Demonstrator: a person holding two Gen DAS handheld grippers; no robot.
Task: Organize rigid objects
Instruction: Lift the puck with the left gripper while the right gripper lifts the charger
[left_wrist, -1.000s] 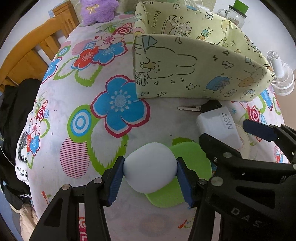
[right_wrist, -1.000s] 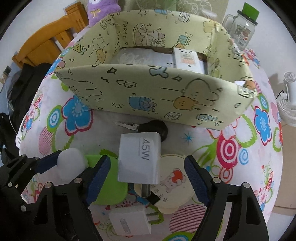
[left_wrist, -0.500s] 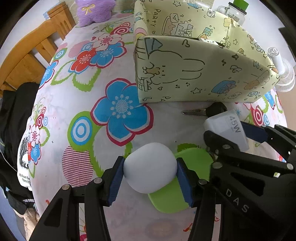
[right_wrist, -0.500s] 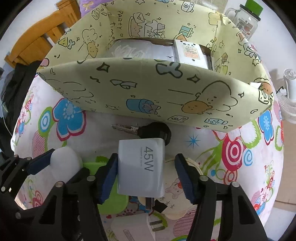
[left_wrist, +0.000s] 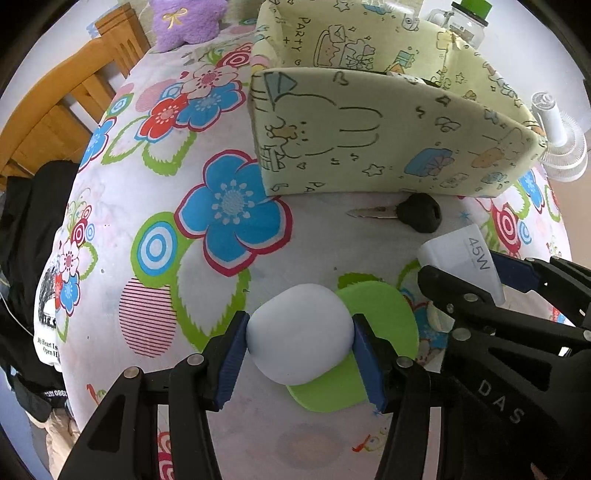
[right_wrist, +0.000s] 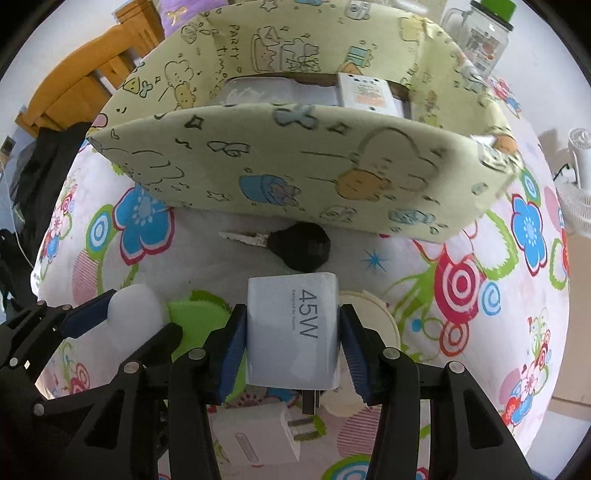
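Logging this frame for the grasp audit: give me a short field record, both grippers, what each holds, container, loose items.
left gripper: shut on white rounded object, above the green disc
right gripper: jaws closing, pads against the sides of the 45W charger
container: fabric box, open top, behind both grippers; a white packet lies inside
loose on tablecloth: black-headed key in front of the box, small white plug adapter, cream disc
placed so far: neither gripped item is in the box yet
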